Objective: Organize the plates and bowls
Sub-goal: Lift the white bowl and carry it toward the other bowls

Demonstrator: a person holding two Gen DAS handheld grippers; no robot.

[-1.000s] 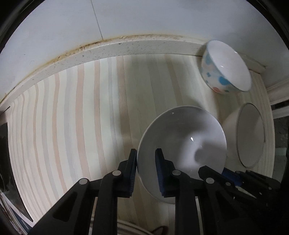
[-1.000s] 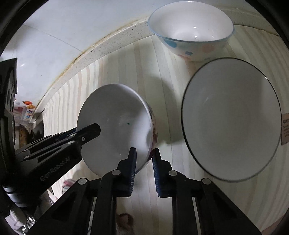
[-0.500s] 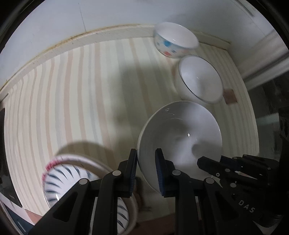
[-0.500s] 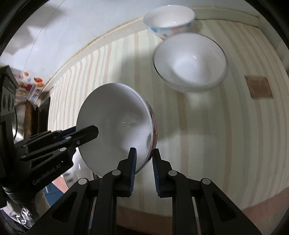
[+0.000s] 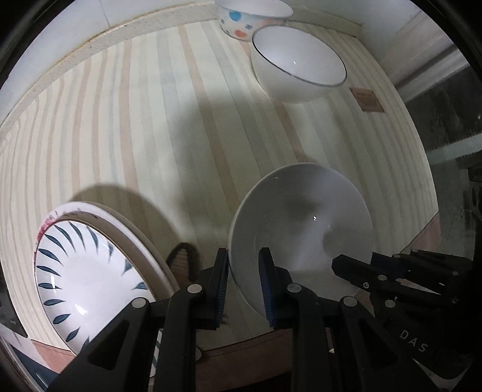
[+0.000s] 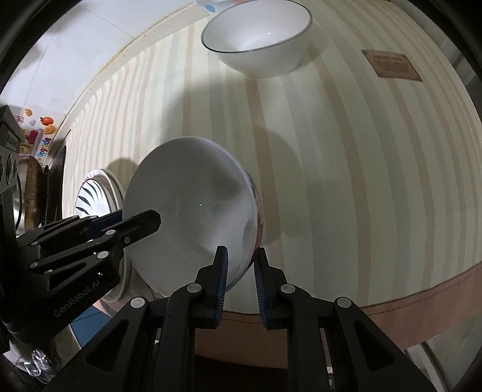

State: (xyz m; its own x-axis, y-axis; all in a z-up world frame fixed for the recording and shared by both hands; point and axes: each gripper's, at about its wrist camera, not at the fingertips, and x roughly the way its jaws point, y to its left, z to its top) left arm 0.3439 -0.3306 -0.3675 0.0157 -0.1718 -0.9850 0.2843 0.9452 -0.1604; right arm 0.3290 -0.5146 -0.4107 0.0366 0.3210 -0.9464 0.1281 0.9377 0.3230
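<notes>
A white bowl (image 5: 301,223) with a red pattern outside hangs above the striped tablecloth, held by both grippers. My left gripper (image 5: 242,286) is shut on its near rim. My right gripper (image 6: 239,282) is shut on the opposite rim; the bowl (image 6: 192,223) also shows there. A blue-leaf patterned bowl (image 5: 87,271) sits in a stack at the left front. A white bowl with a dark rim (image 5: 296,67) and a dotted bowl (image 5: 241,21) stand at the back right.
The striped tablecloth (image 5: 150,120) has a brown label (image 6: 391,64) near the right edge. A wall runs along the back. Kitchen gear and stickers (image 6: 36,135) sit beyond the table's left end. The table's front edge (image 6: 421,304) lies just below the grippers.
Both grippers have pulled back toward the table's front edge with the white bowl held between them. The back bowls look farther away and the blue-leaf bowl has come more into view.
</notes>
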